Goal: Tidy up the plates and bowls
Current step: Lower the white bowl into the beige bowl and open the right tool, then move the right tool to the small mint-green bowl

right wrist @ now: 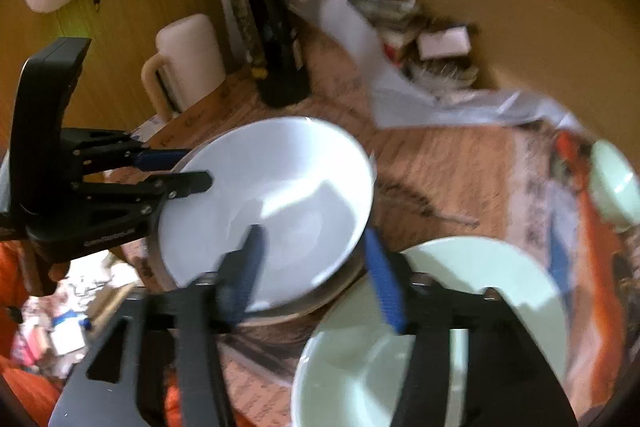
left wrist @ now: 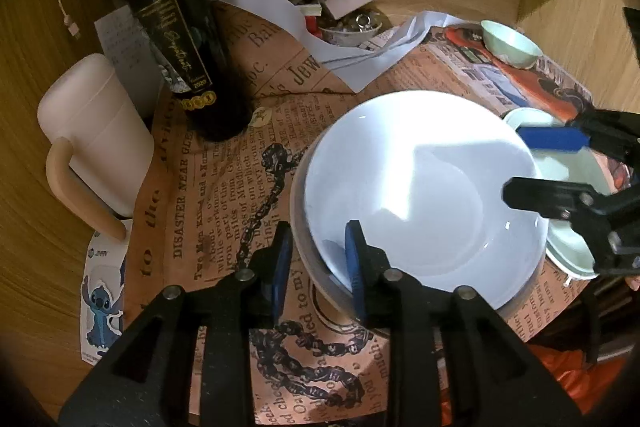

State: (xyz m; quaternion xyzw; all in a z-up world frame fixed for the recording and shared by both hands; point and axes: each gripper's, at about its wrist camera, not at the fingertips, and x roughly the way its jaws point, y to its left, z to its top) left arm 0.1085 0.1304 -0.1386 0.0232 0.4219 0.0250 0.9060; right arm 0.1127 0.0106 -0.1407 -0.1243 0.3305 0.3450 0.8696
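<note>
My left hand-held gripper (left wrist: pixel 320 267) is black with blue pads, the same as my right hand-held gripper (right wrist: pixel 316 275). The big plate (left wrist: pixel 420 187) is white, the plate beside it (right wrist: pixel 460 307) and the small bowl (left wrist: pixel 510 43) pale green. The wooden tabletop (left wrist: pixel 60 227) carries tan newspaper-print paper (left wrist: pixel 224 187), a dark bottle (left wrist: pixel 176 27) with a gold-lettered label and a pale pink mug (left wrist: pixel 96 131).

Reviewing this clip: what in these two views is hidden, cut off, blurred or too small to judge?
- What sits under the white plate: left wrist view, only a grey rim shows below it.
- Green plate: right wrist view, cut by the bottom edge and crossed by the right claw.
- Small green bowl: right wrist view, blurred, at the edge.
- Bottle label: left wrist view, print too small.
</note>
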